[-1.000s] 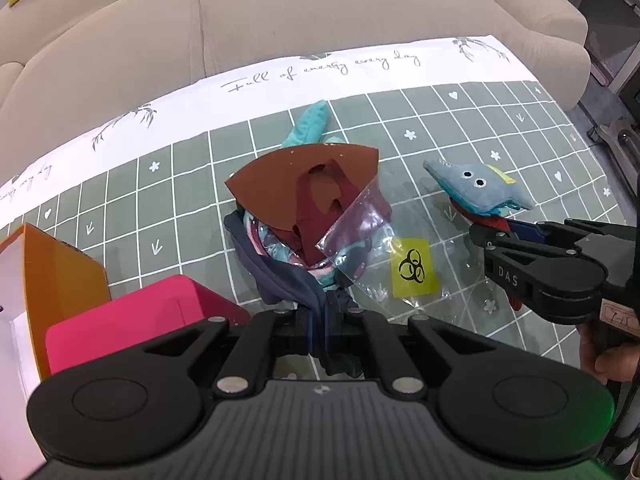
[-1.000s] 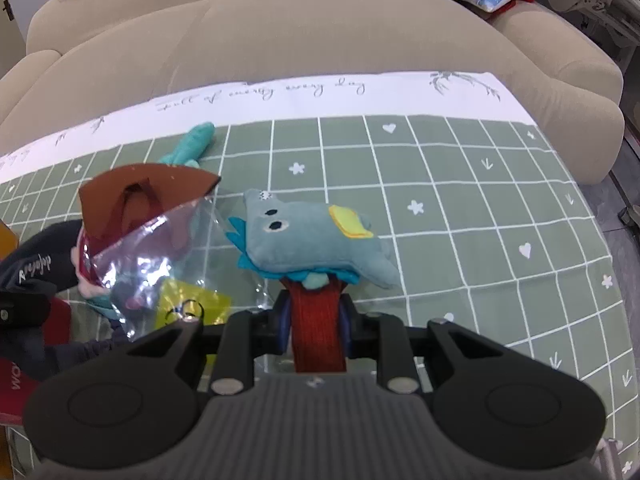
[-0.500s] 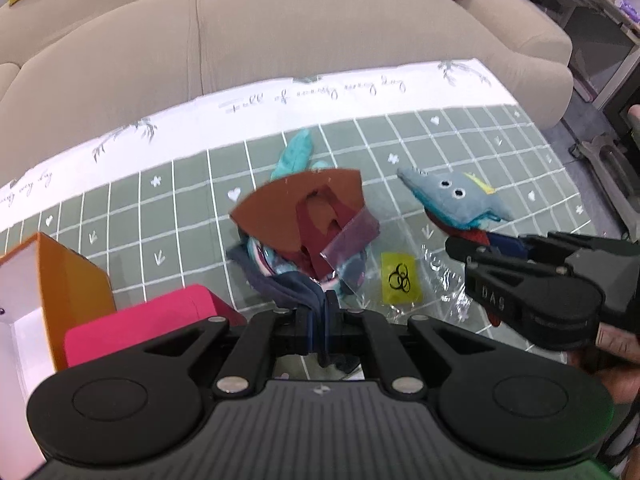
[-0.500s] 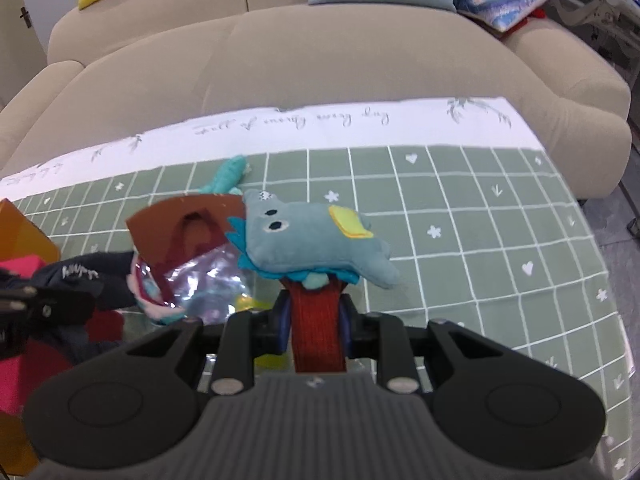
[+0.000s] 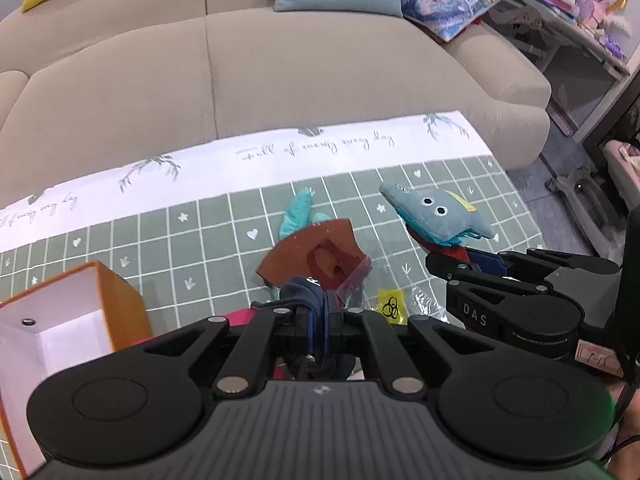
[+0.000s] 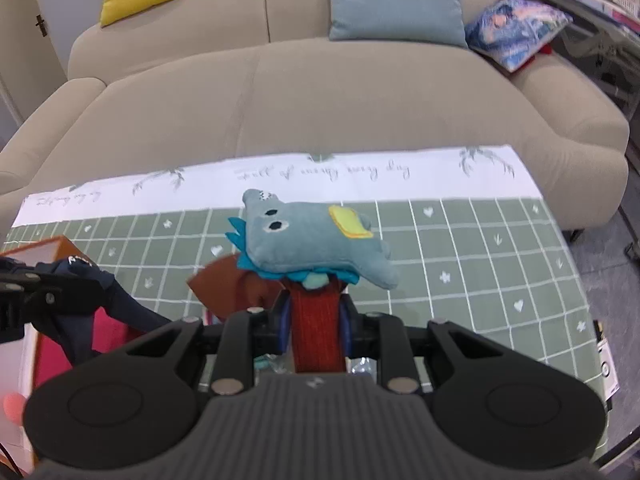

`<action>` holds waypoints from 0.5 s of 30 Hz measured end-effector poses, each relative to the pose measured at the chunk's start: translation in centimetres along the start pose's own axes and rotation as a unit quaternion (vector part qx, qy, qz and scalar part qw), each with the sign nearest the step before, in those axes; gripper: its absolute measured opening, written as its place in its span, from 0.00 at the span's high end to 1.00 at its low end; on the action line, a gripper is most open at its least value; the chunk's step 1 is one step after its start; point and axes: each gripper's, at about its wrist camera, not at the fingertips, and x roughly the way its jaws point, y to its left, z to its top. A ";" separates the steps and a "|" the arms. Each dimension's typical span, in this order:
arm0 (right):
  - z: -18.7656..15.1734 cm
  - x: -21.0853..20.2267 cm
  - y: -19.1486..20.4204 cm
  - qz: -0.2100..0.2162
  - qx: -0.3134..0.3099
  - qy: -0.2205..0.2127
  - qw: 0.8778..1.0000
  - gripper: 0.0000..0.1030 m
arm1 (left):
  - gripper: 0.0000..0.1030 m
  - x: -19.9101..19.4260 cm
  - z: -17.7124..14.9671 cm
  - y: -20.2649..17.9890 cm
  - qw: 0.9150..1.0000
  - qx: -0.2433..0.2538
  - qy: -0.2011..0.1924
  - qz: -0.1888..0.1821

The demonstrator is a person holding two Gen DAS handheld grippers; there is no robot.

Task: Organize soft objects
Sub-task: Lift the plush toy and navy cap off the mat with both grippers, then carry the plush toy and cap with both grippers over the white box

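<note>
- The left gripper was pinched tight on a dark navy cloth, held above the desk near the orange box.
- The right gripper clamped a red ribbed piece under a blue plush toy, lifted off the desk.

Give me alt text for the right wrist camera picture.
The right gripper is shut on the red part of a blue stuffed toy, held above a green checked tablecloth in front of a beige sofa. At the left edge, the left gripper holds dark blue cloth.
</note>
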 end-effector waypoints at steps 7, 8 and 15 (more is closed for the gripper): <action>2.6 -3.7 3.5 0.024 -0.025 -0.018 0.999 0.78 | 0.95 -4.6 1.0 2.3 0.999 -0.018 -0.024 -0.014; 2.9 -4.3 4.0 0.038 -0.024 -0.016 0.999 0.78 | 0.95 -5.2 1.1 2.7 0.999 -0.021 -0.027 -0.013; 4.7 -7.9 9.6 0.087 -0.059 -0.014 0.994 0.78 | 0.95 -10.1 0.9 7.2 0.999 -0.033 -0.032 0.019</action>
